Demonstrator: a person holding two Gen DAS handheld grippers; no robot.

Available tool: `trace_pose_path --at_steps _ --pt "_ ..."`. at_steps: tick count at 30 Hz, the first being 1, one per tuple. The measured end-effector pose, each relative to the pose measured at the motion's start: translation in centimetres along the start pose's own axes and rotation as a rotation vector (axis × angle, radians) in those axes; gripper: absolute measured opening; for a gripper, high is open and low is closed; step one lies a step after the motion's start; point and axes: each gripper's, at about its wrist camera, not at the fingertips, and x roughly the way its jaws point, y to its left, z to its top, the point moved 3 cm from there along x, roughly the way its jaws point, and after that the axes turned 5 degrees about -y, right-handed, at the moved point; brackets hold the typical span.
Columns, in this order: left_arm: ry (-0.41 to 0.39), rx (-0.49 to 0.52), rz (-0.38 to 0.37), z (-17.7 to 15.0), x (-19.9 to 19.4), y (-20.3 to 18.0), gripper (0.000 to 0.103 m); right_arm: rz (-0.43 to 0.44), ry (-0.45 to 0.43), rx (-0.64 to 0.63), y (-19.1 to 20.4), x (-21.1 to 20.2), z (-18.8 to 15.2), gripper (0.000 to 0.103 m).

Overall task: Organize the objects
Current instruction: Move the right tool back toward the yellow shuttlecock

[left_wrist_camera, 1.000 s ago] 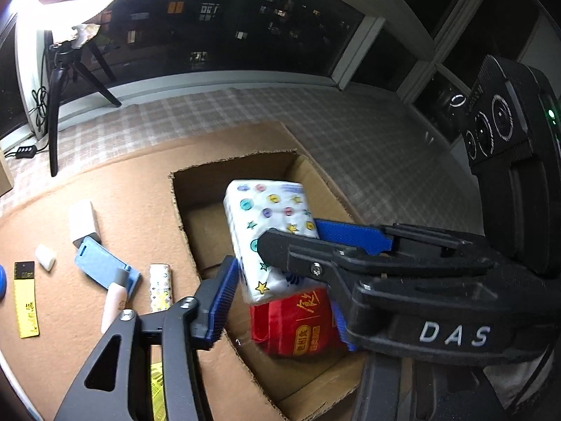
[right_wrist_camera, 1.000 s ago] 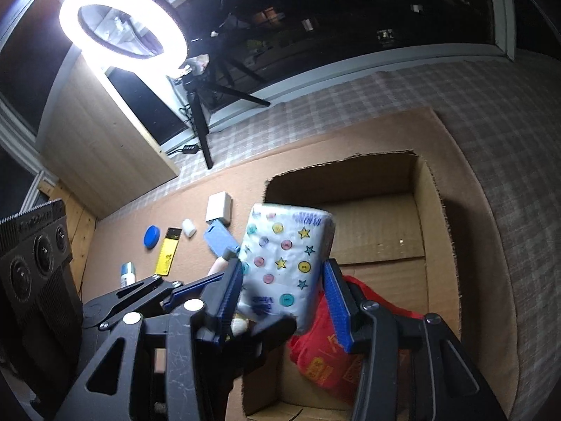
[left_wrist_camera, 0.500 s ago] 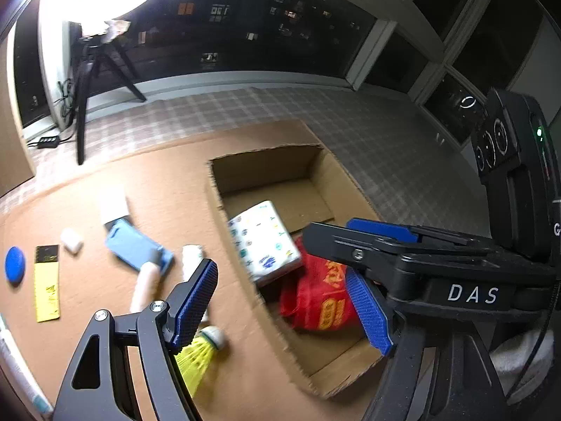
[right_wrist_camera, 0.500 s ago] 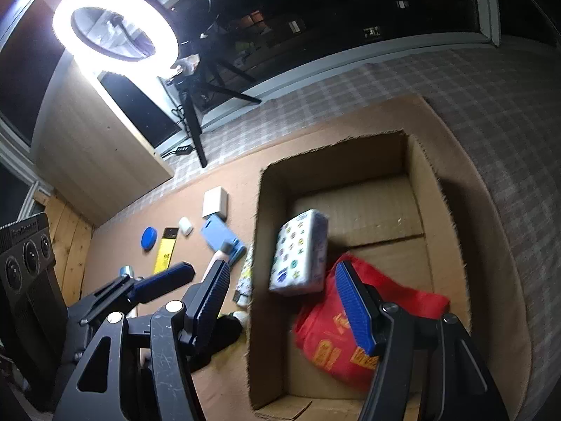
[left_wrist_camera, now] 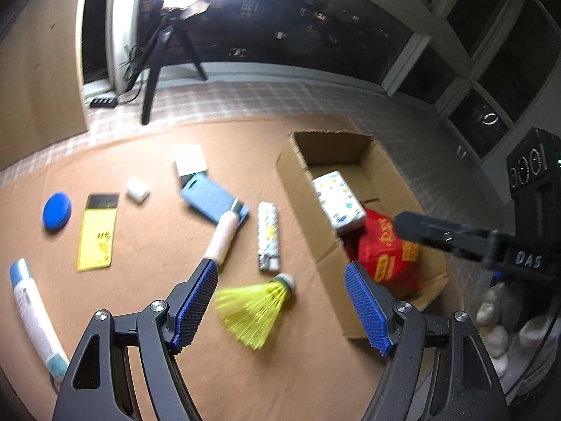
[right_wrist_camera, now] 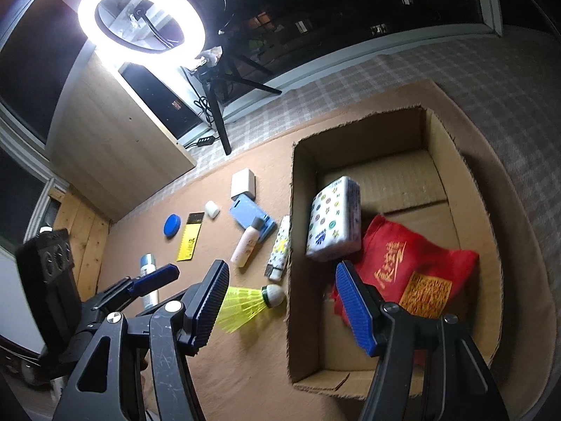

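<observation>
Left gripper point(left_wrist_camera: 280, 303) tilts down over the yellow shuttlecock point(left_wrist_camera: 256, 303), jaws just widened, empty; right gripper point(right_wrist_camera: 280, 301) angles down at the cardboard box point(right_wrist_camera: 445, 161) edge, released.

Far half of cardboard box point(right_wrist_camera: 434, 161) left bare, near half taken up by tissue pack point(right_wrist_camera: 335, 219) and red bag point(right_wrist_camera: 413, 266), approach beside box blocked by yellow shuttlecock point(left_wrist_camera: 256, 303).

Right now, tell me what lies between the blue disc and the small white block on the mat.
The yellow card with a black top lies flat between the blue disc and the white block; both wrist views show it.
</observation>
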Motion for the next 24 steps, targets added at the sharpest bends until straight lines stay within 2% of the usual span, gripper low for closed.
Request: trace_pose_path --at_steps 4,11,15,21,24 --pt "0.018 -0.039 0.003 -1.9 -0.4 1.3 0.078 0.016 0.007 0.016 0.2 -0.1 -1.0 0.06" --pt "0.053 -0.046 0.0 -4.1 0.2 1.5 0.077 0.041 0.026 0.03 1.0 0.1 -2.7 0.06" --pt "0.069 -0.055 -0.003 -4.7 0.8 1.5 0.066 0.048 0.034 0.033 1.5 0.4 -3.3 0.06" --pt "0.084 -0.059 -0.019 -4.6 1.9 1.2 0.059 0.046 0.036 0.036 1.7 0.5 -3.7 0.06" --pt "0.099 -0.066 -0.027 -4.7 2.8 1.2 0.049 0.044 0.041 0.035 1.7 0.6 -3.8 0.06"
